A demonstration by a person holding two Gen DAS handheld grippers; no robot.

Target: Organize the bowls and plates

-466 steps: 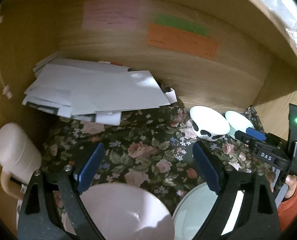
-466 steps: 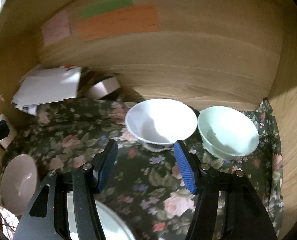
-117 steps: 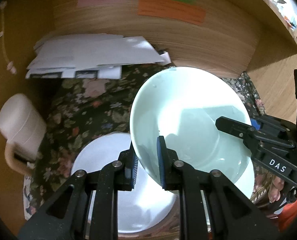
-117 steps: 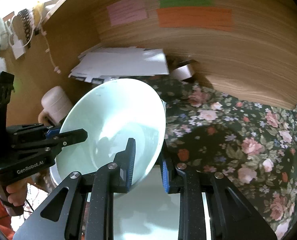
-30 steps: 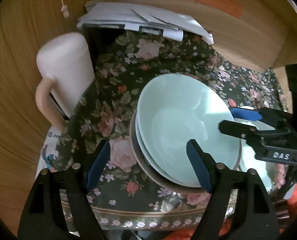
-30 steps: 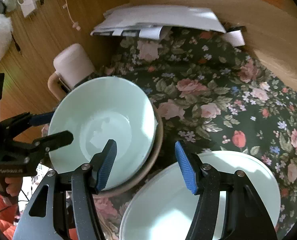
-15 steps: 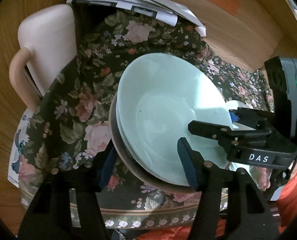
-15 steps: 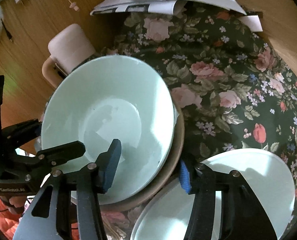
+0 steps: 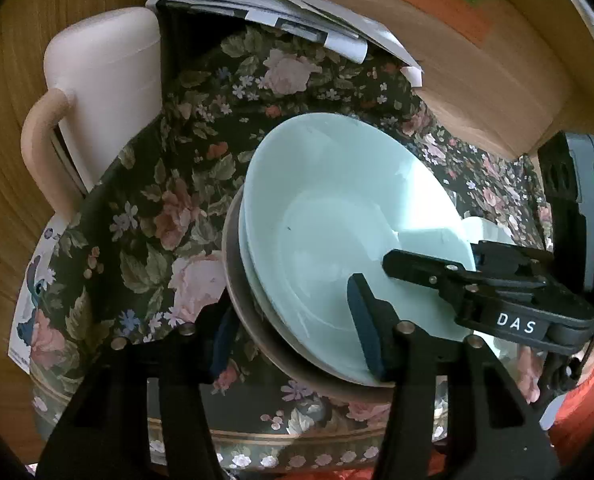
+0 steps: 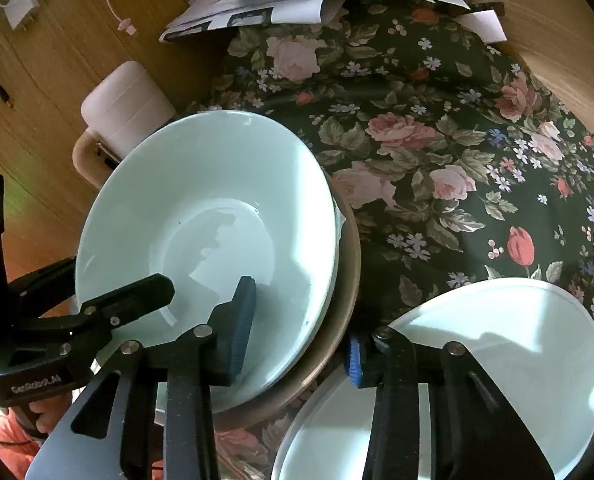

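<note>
A pale green bowl sits nested on top of a stack whose lowest piece is a brown bowl, on the floral cloth. It also shows in the right wrist view, with the brown bowl under it. My left gripper is open and straddles the stack's near rim, one finger inside the green bowl and one outside. My right gripper is open and straddles the stack's right rim the same way. A pale green plate lies at the lower right.
A pink mug with a handle stands left of the stack. A pile of white papers lies at the back against the wooden wall. The floral cloth covers the surface. The cloth's front edge runs just below the stack.
Both grippers have moved in over the stacked bowls, and their jaws have narrowed around the rims. Earlier the green bowl was held in the air by both grippers; now it rests on the stack.
</note>
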